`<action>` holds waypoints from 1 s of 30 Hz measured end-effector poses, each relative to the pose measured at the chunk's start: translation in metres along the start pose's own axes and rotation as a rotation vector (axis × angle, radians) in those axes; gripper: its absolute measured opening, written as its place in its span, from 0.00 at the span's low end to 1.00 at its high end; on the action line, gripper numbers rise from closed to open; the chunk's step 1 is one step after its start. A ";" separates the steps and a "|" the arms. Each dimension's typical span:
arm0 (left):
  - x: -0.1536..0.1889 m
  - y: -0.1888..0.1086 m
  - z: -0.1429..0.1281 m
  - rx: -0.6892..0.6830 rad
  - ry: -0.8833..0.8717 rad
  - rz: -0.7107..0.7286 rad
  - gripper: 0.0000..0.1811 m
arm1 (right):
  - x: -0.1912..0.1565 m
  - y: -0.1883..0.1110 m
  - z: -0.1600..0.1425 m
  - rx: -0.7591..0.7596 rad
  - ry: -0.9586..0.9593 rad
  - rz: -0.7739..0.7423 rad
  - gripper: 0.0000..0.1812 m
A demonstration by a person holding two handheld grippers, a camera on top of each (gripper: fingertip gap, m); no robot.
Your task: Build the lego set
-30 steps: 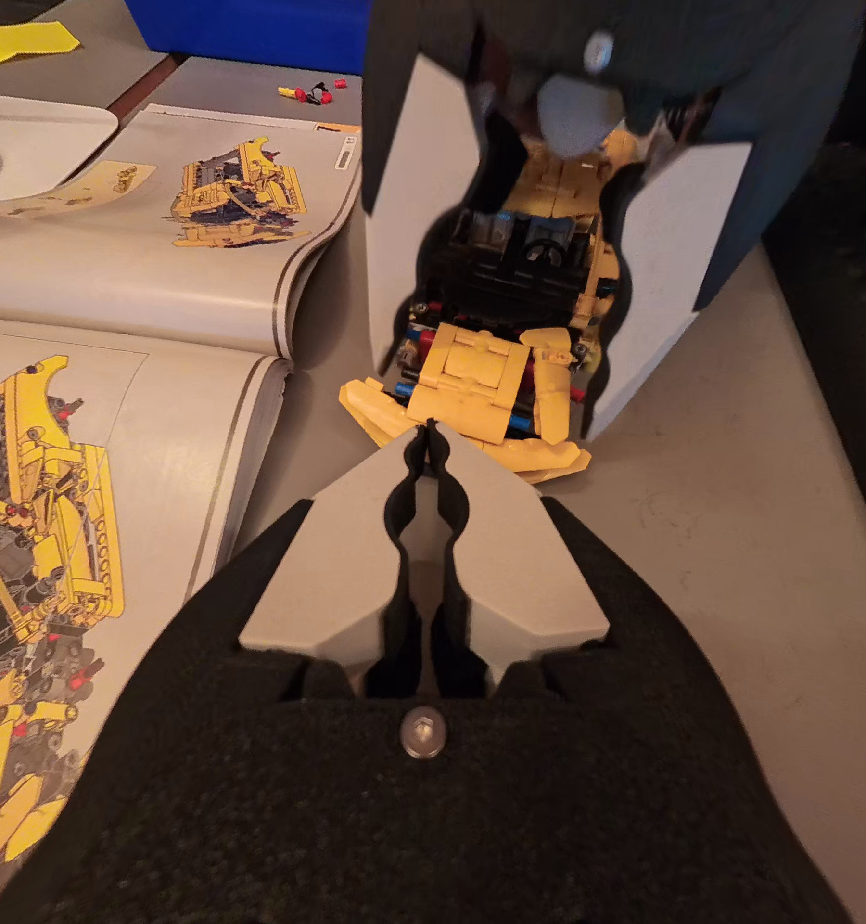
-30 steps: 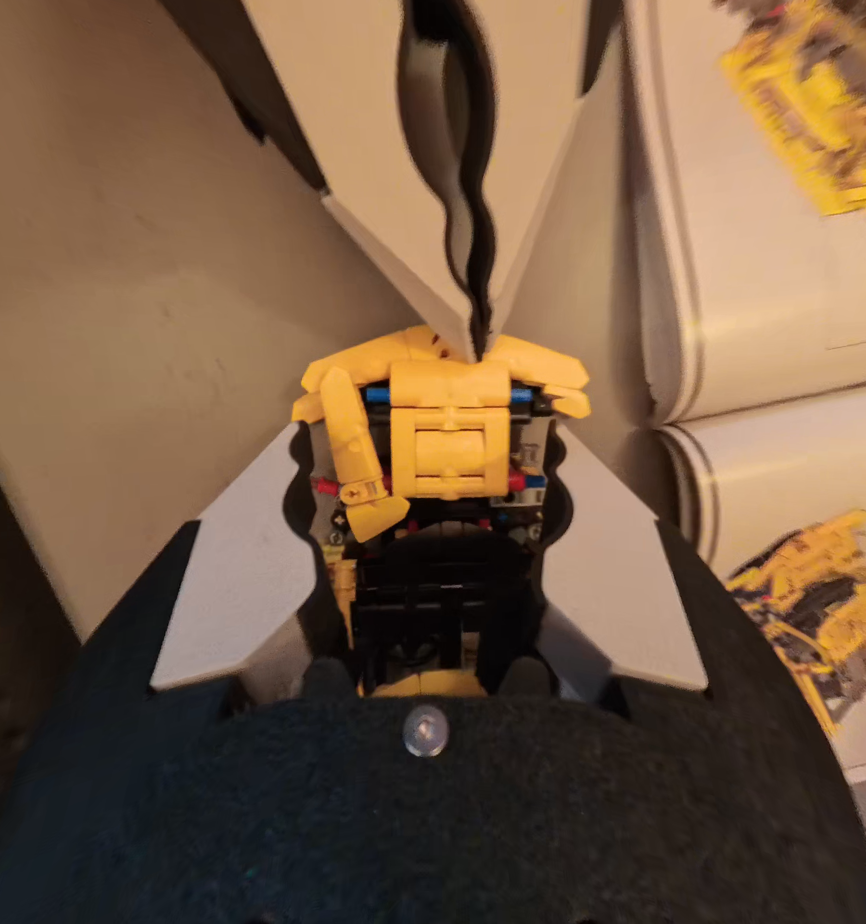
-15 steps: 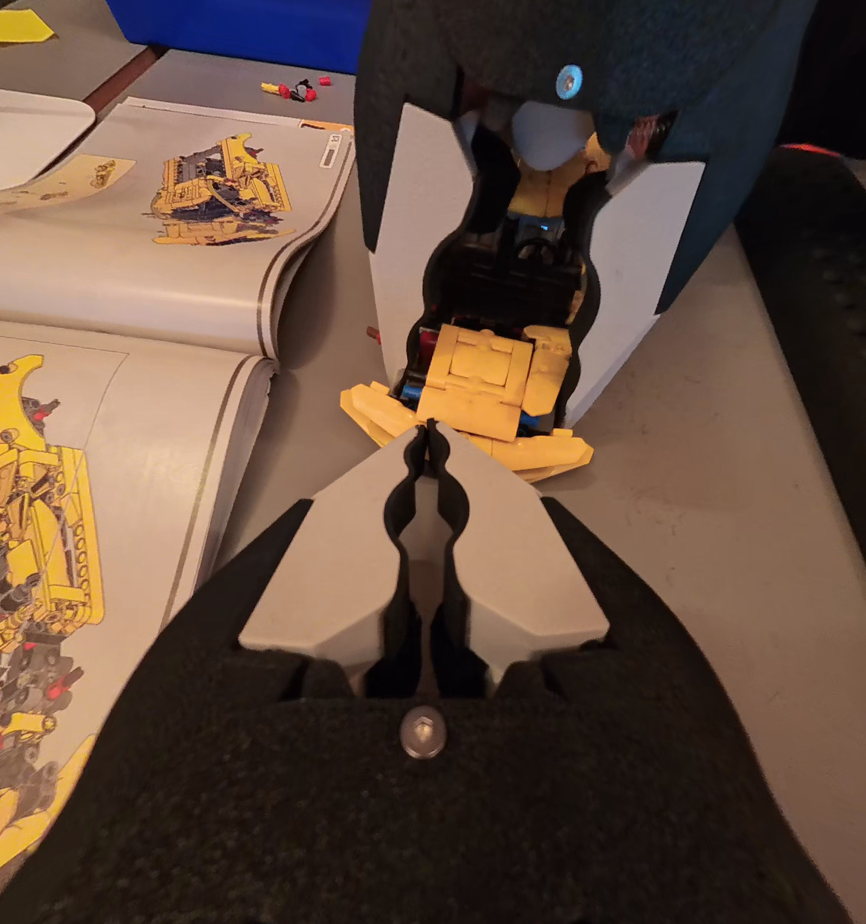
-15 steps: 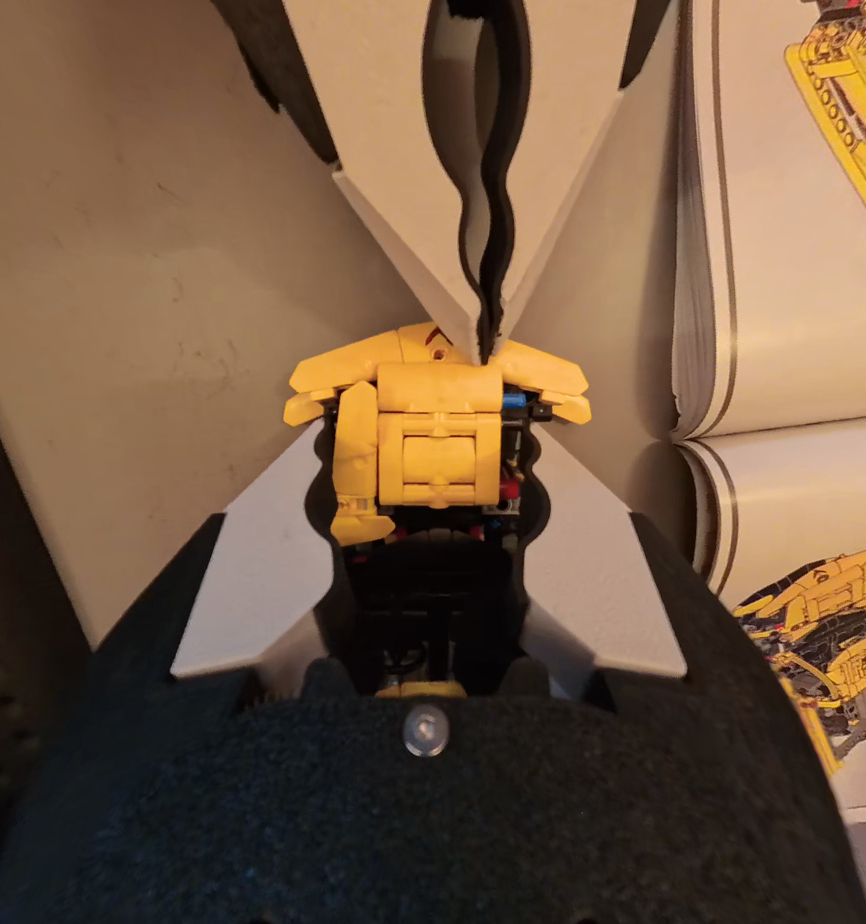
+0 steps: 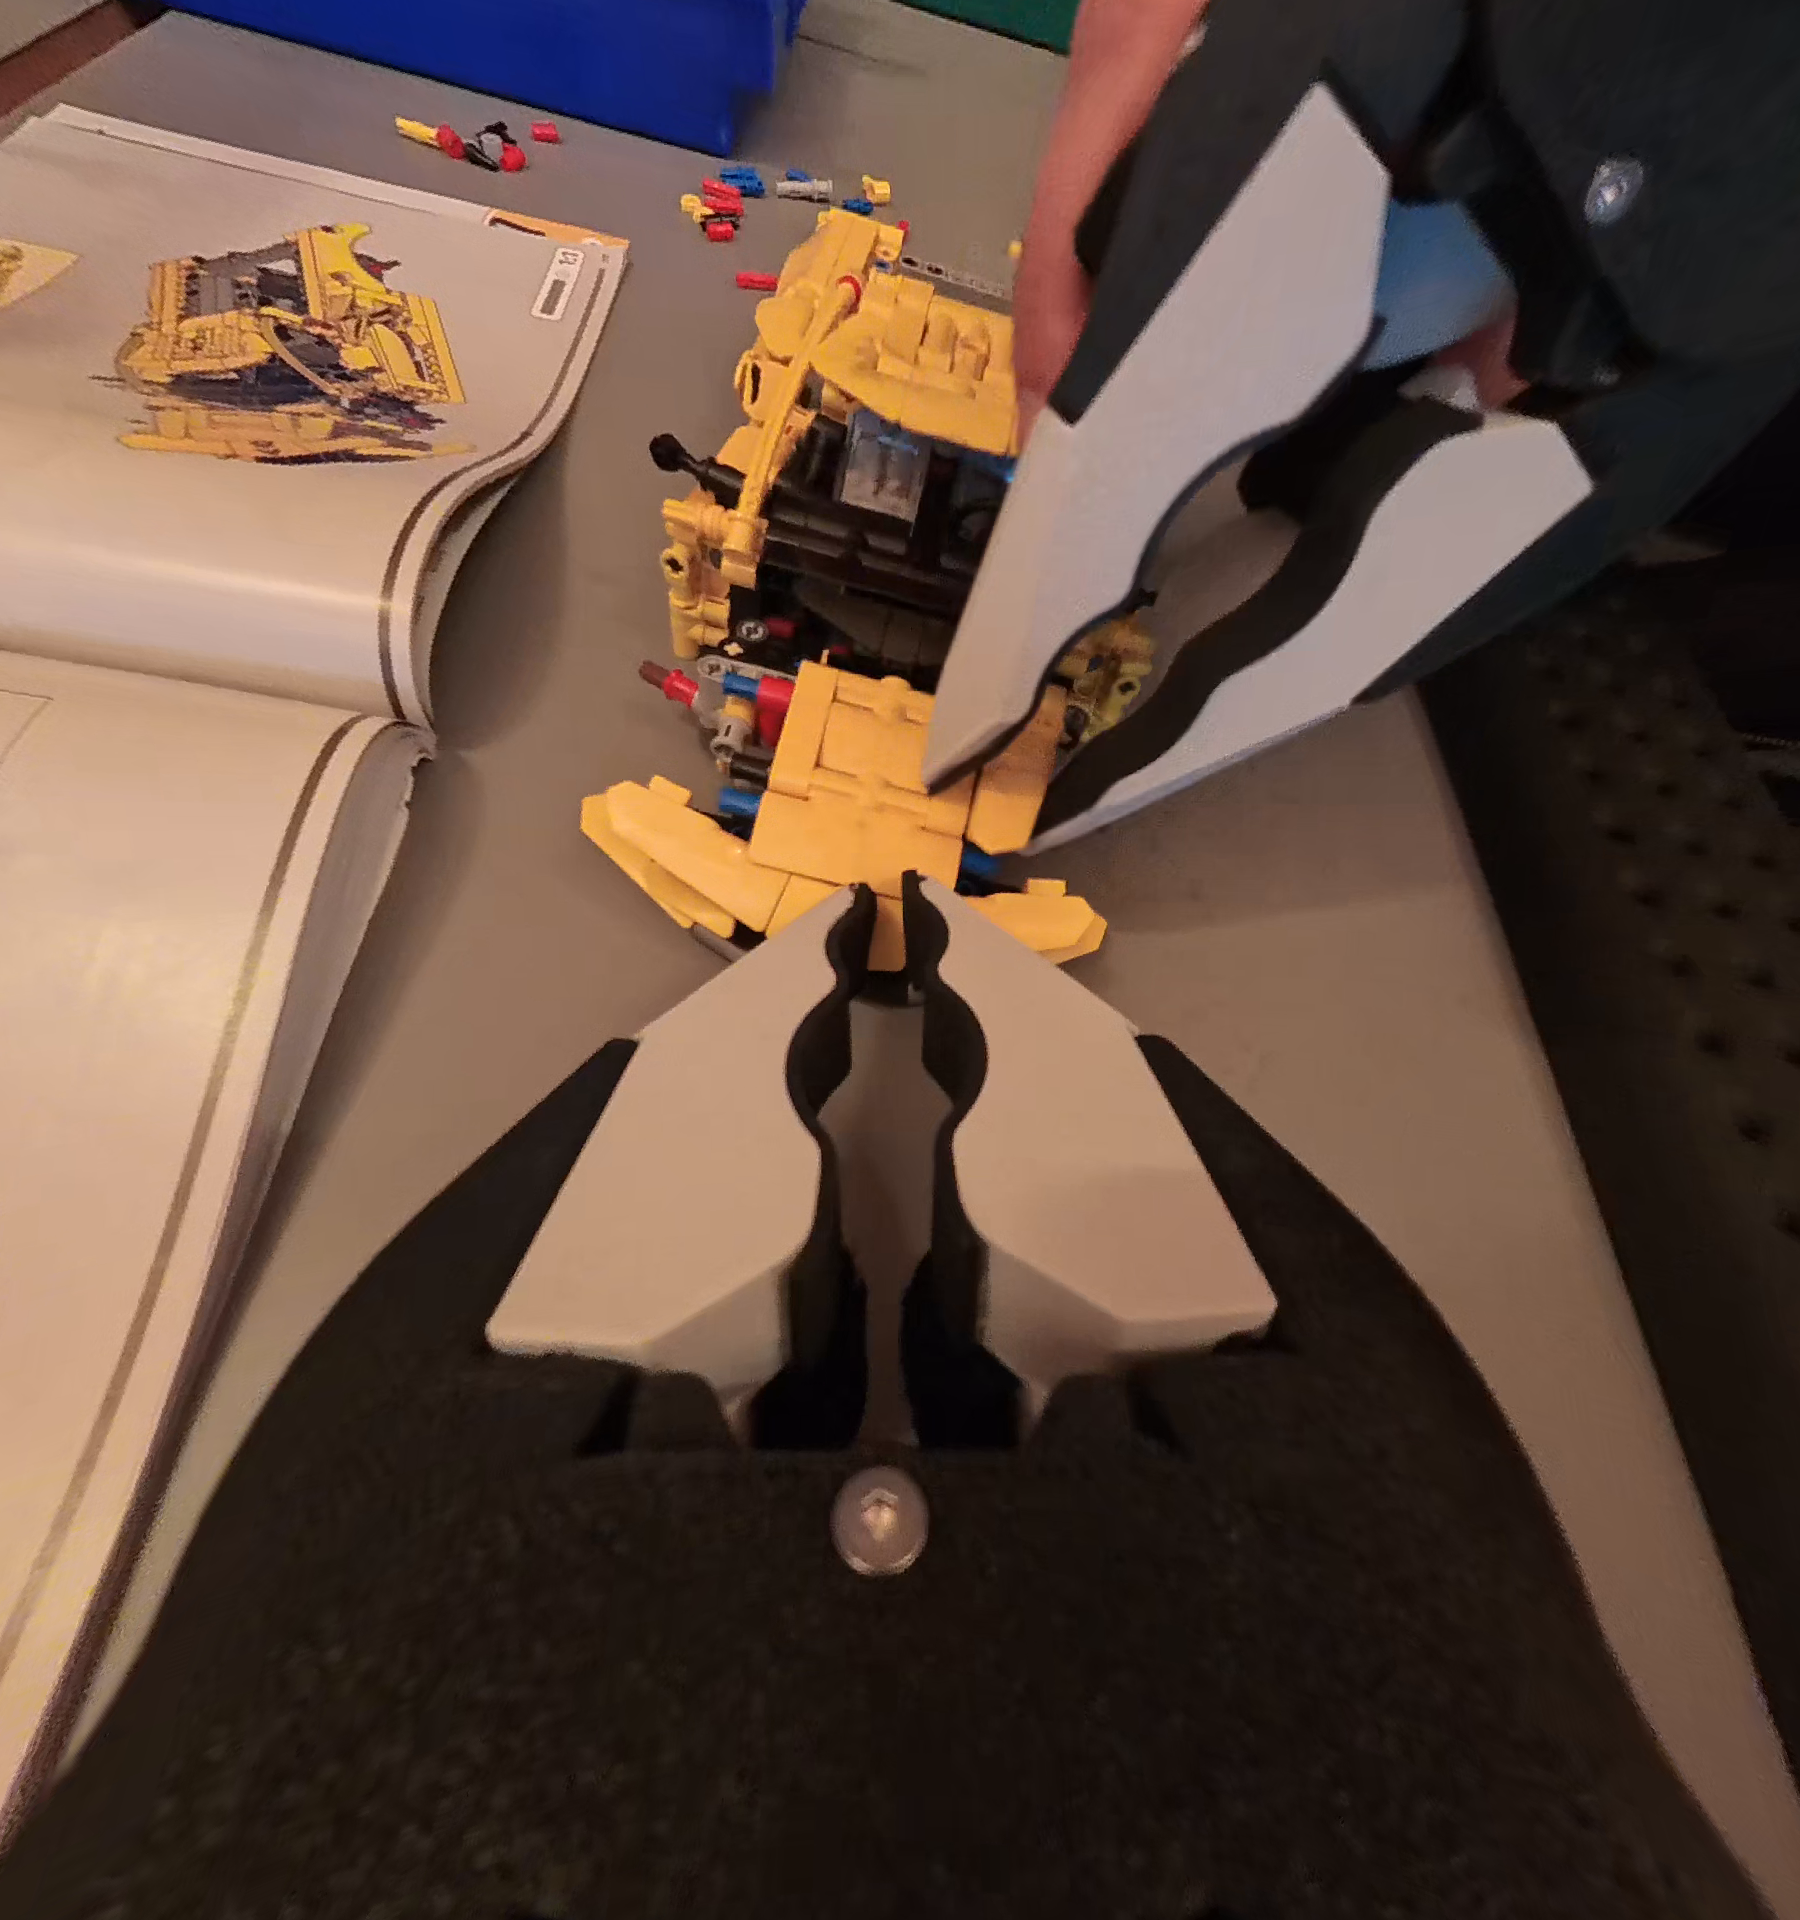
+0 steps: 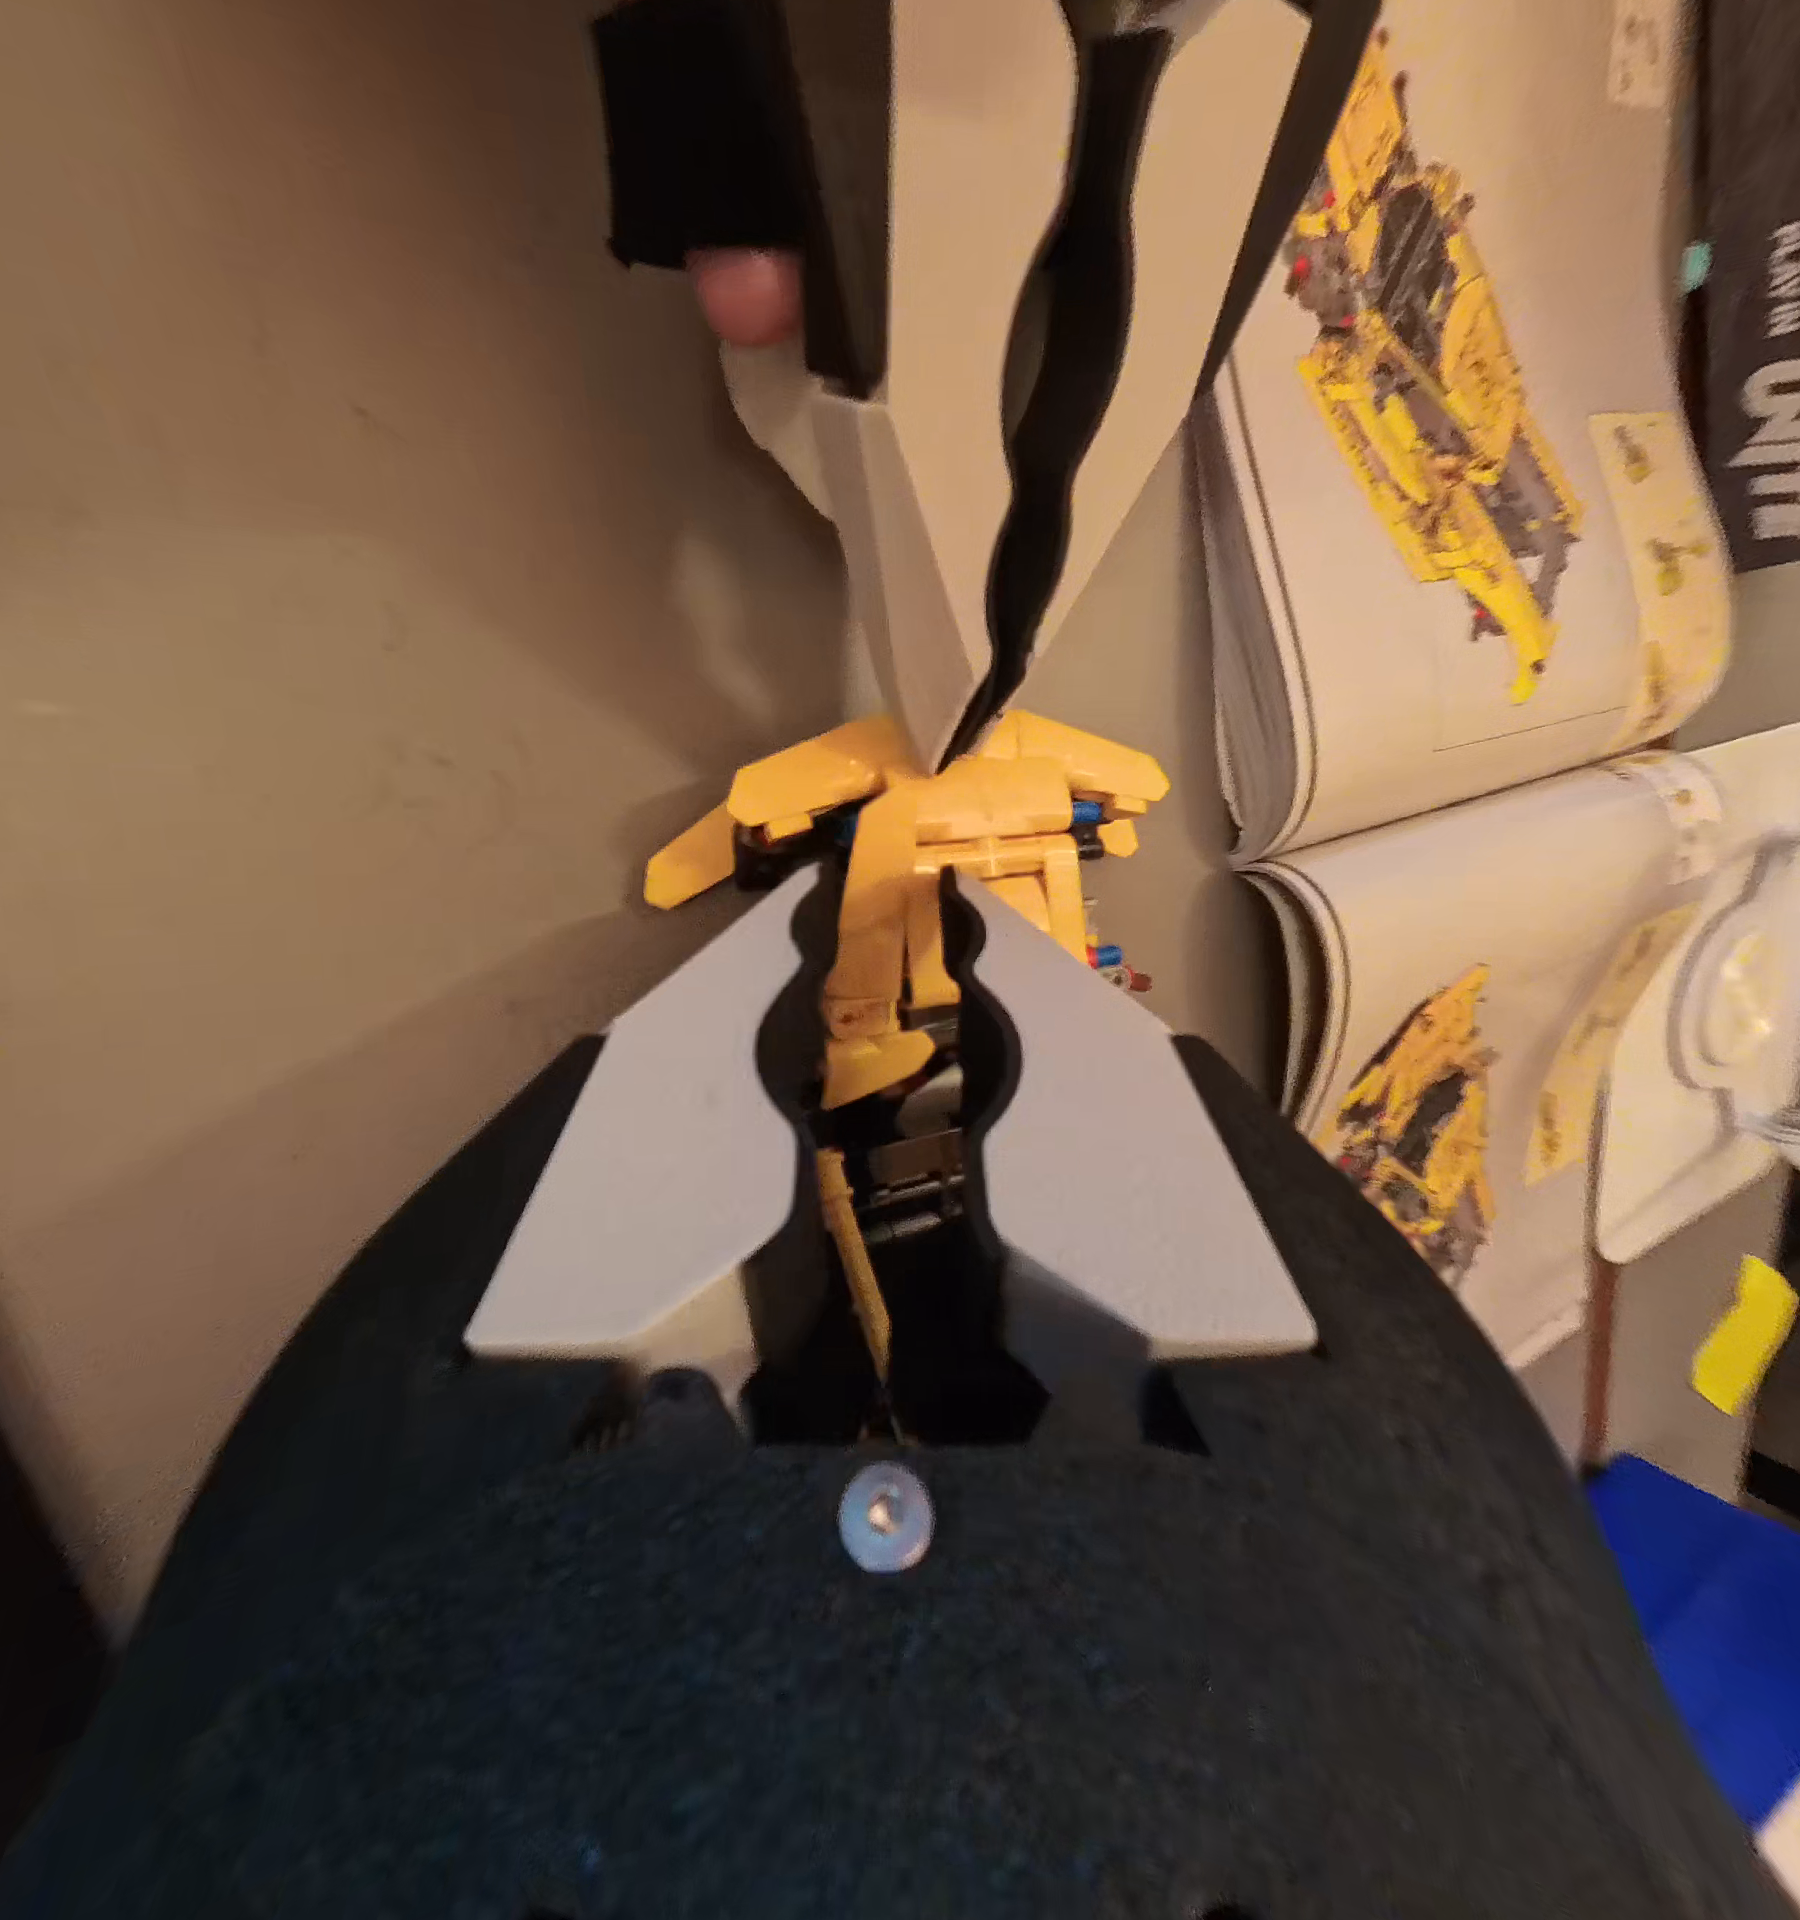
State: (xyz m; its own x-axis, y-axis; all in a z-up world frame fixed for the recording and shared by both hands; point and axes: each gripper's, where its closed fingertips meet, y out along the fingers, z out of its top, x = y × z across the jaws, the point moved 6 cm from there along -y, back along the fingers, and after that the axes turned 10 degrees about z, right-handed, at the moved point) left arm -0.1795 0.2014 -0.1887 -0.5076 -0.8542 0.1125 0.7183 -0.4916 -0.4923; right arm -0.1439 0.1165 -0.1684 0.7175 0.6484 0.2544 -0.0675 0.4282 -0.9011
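Lego bulldozer (image 5: 854, 582) sat on the grey surface (image 5: 1291, 987); left gripper (image 5: 880, 899), jaws nearly together, pinched its front blade, seemingly steadying it, while right gripper (image 6: 880, 883), jaws narrowly parted, straddled a yellow arm.

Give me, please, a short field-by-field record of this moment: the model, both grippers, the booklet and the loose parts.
model: yellow lego bulldozer, partly built, on the grey table
left gripper: nearly closed, tips pinching the yellow front edge of the model
right gripper: partly open, fingers astride a yellow piece on the model's side; grip uncertain
instruction booklet: lying open left of the model
loose parts: small red, blue and yellow pieces scattered beyond the model
blue bin: at the far edge
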 end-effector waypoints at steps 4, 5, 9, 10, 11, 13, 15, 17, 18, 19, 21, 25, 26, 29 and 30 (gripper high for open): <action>-0.002 -0.004 0.000 -0.015 -0.163 -0.027 0.07 | -0.008 -0.003 -0.001 0.015 -0.036 -0.115 0.06; -0.001 -0.006 0.001 -0.003 -0.222 -0.061 0.10 | -0.011 -0.003 -0.002 0.024 -0.044 -0.139 0.06; 0.001 -0.002 0.001 0.009 -0.368 -0.089 0.14 | -0.021 -0.003 -0.004 0.083 -0.033 -0.186 0.06; 0.002 -0.001 0.002 0.015 -0.394 -0.098 0.14 | -0.023 -0.004 -0.004 0.096 -0.038 -0.199 0.06; 0.002 -0.001 0.002 0.009 -0.418 -0.104 0.13 | -0.026 -0.004 -0.005 0.103 -0.056 -0.216 0.06; 0.004 -0.001 0.002 0.000 -0.476 -0.117 0.14 | -0.032 -0.005 -0.007 0.095 -0.127 -0.275 0.06; 0.006 0.001 0.003 0.004 -0.528 -0.126 0.13 | -0.038 -0.003 -0.008 0.065 -0.188 -0.319 0.05; 0.010 0.003 0.004 0.006 -0.564 -0.137 0.14 | -0.041 -0.001 -0.009 0.028 -0.237 -0.361 0.05; 0.013 0.003 0.006 0.011 -0.570 -0.158 0.14 | -0.041 -0.001 -0.010 0.025 -0.244 -0.370 0.05; 0.021 0.004 0.010 0.017 -0.585 -0.231 0.14 | -0.041 -0.001 -0.010 0.040 -0.235 -0.366 0.05; 0.030 0.010 0.013 0.008 -0.622 -0.277 0.13 | -0.041 -0.002 -0.010 0.073 -0.226 -0.349 0.05; 0.014 -0.001 0.015 0.051 -0.591 -0.135 0.12 | -0.044 -0.006 -0.012 0.079 -0.234 -0.415 0.05; 0.009 -0.003 0.013 0.049 -0.552 -0.073 0.12 | -0.046 -0.008 -0.012 0.082 -0.237 -0.451 0.06; 0.006 0.001 0.005 -0.018 -0.340 0.036 0.18 | -0.052 -0.013 -0.012 0.098 -0.251 -0.510 0.08; 0.006 0.004 0.003 -0.024 -0.232 0.081 0.21 | -0.053 -0.011 -0.015 0.084 -0.228 -0.488 0.12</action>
State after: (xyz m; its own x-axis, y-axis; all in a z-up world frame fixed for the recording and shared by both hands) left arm -0.1786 0.1936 -0.1873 -0.3237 -0.9081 0.2656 0.7394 -0.4179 -0.5278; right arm -0.1711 0.0680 -0.1772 0.5118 0.4778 0.7140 0.1739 0.7563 -0.6307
